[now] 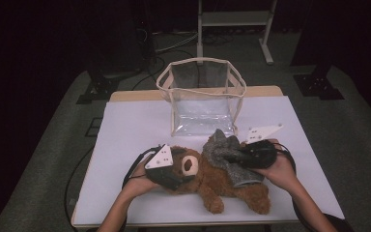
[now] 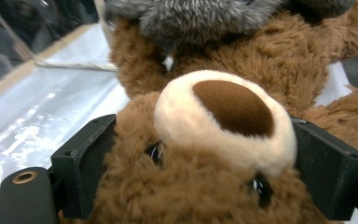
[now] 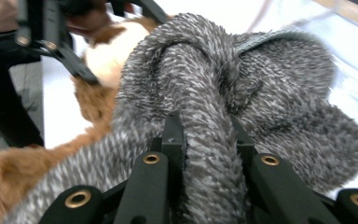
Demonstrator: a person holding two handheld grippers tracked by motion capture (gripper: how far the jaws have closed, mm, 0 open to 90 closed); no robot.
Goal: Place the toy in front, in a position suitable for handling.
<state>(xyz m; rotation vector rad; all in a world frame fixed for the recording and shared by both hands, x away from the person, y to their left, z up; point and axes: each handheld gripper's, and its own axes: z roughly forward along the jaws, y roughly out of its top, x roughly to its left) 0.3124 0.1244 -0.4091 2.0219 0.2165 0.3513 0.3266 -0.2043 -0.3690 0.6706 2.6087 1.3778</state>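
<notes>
1. The teddy bear point(image 1: 222, 181) lies on its back near the front edge of the desk point(image 1: 125, 125), head toward the left side, legs toward the front right corner.
2. The left gripper point(image 1: 171, 176) has its jaws set on either side of the bear's head; in the left gripper view the black jaws press into the fur on both sides of the cream muzzle point(image 2: 223, 119), so it is clamped on the head.
3. The right gripper point(image 1: 244, 157) is clenched on a fold of the grey knitted garment point(image 1: 227, 154) bunched over the bear's body; in the right gripper view the jaws pinch a thick roll of that knit point(image 3: 209, 140).
4. The step in hand looks like working the garment along the bear while the head is held steady.
5. To do it well, I judge the left grip should anchor the head low against the desk, not lift it, so the body does not swing.
6. The right grip has a fat roll; pulling slowly along the bear's length should help the knit slide instead of snagging on the arms.
7. The clear bag point(image 1: 202, 99) stands open at the back edge, well apart; keep the pull away from it.
8. Risk: plush slips; a sharp tug may drag the whole bear.
</notes>
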